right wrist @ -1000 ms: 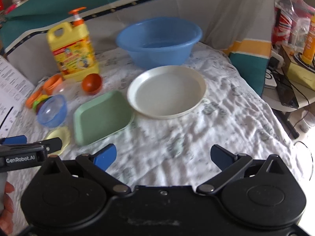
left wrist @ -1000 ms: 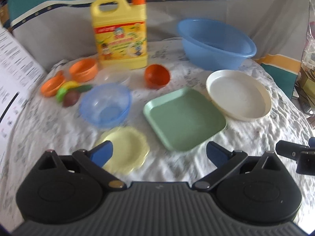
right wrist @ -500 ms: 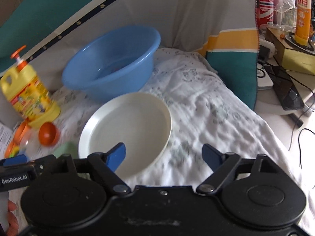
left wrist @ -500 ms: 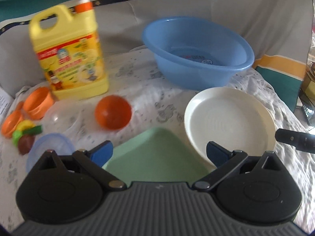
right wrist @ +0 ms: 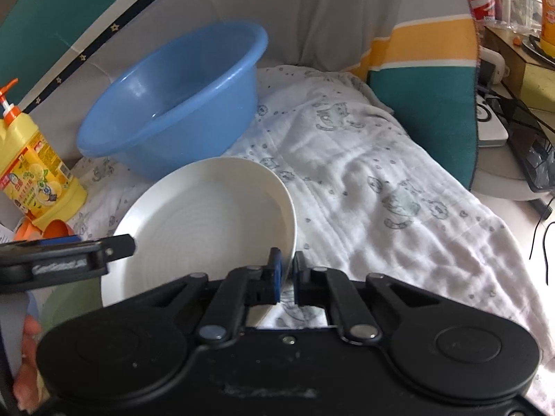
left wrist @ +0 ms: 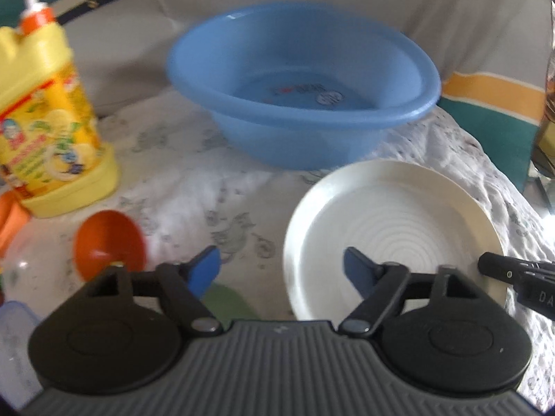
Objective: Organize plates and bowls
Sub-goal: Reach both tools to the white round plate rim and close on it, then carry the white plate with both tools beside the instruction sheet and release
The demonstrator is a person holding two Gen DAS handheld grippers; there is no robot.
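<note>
Now | right tool (right wrist: 286, 270) pinches white plate (right wrist: 208, 222) near rim | left tool (left wrist: 281, 270) wide apart, holding nothing, beside plate

A basin (left wrist: 301, 83) stands at the back of the cloth-covered table (right wrist: 399, 190), a plate (left wrist: 392, 228) just before it; a soap bottle (left wrist: 45, 121) stands to the left, with a small bowl (left wrist: 109, 242) in front of the bottle

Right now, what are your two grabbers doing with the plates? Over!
Right gripper shut on white plate rim. Left gripper open, hovering, holding nothing. Blue basin just behind plate. Nothing blocking. Over.
</note>
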